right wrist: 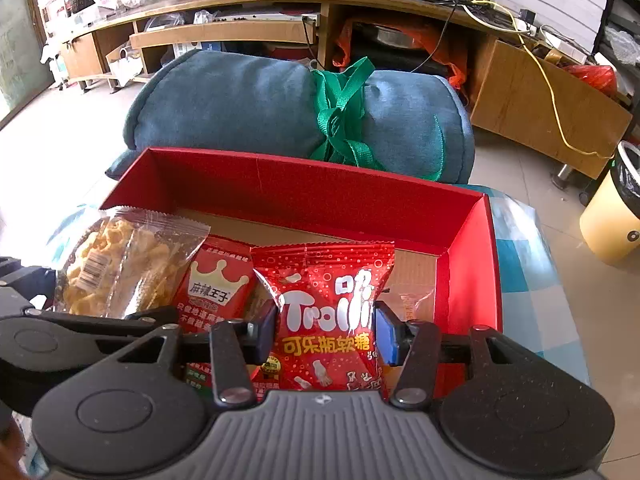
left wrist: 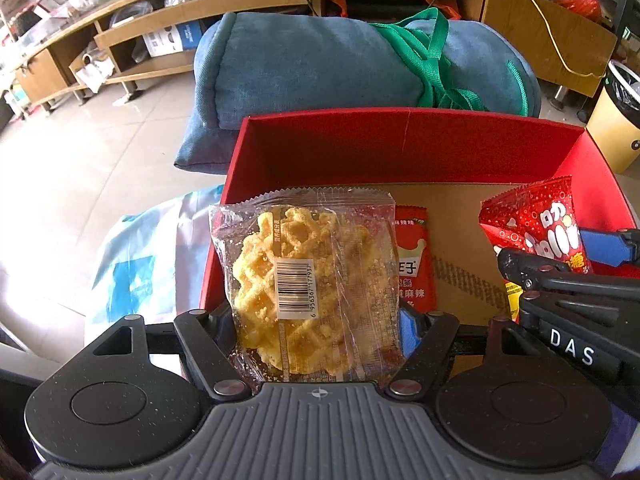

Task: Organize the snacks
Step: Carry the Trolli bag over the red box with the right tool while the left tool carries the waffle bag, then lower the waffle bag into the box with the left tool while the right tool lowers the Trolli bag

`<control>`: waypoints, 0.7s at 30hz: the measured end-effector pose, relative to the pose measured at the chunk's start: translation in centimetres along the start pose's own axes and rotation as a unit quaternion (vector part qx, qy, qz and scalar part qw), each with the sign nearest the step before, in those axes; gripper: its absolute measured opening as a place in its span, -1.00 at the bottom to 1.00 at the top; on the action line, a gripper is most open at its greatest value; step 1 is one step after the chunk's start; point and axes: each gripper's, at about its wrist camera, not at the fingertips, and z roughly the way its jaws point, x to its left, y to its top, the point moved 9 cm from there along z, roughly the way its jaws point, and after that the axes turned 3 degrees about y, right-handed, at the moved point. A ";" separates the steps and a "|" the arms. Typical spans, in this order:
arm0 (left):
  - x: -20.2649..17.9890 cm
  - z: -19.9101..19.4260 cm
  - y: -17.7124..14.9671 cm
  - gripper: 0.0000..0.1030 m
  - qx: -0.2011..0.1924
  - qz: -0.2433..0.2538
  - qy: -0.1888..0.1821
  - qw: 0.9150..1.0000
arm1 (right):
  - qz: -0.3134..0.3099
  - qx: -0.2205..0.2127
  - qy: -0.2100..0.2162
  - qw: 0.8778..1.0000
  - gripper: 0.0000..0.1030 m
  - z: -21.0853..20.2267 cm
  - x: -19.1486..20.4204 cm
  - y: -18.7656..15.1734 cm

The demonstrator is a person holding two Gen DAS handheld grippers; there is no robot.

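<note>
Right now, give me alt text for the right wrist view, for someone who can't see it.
The right gripper has its jaws shut on a red Trolli gummy bag, held over an open red box. To its left, the left gripper holds a clear waffle snack packet, with a red crown-print packet between them. A rolled blue cushion lies behind the box.

1. The open red cardboard box [right wrist: 468, 264] sits in front of the rolled blue cushion [right wrist: 240, 108].
2. The clear-wrapped yellow waffle snack [left wrist: 304, 280] stands between the left gripper [left wrist: 316, 328] jaws, over the box's left end.
3. The flat red crown-printed packet [right wrist: 216, 288] lies in the box, right of the waffle.
4. The red gummy-candy bag [right wrist: 328, 316], between the right gripper [right wrist: 326, 334] jaws, stands right of that packet.
</note>
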 end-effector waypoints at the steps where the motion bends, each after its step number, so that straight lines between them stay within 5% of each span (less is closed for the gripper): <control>1: -0.1 0.0 0.0 0.50 0.000 0.002 0.001 1.000 | 0.001 -0.001 0.000 1.000 -0.10 0.0 0.0 0.0; 21: 0.0 -0.4 -0.3 0.57 -0.002 0.007 0.004 1.000 | 0.007 0.004 0.000 1.000 0.00 0.1 -0.5 -0.1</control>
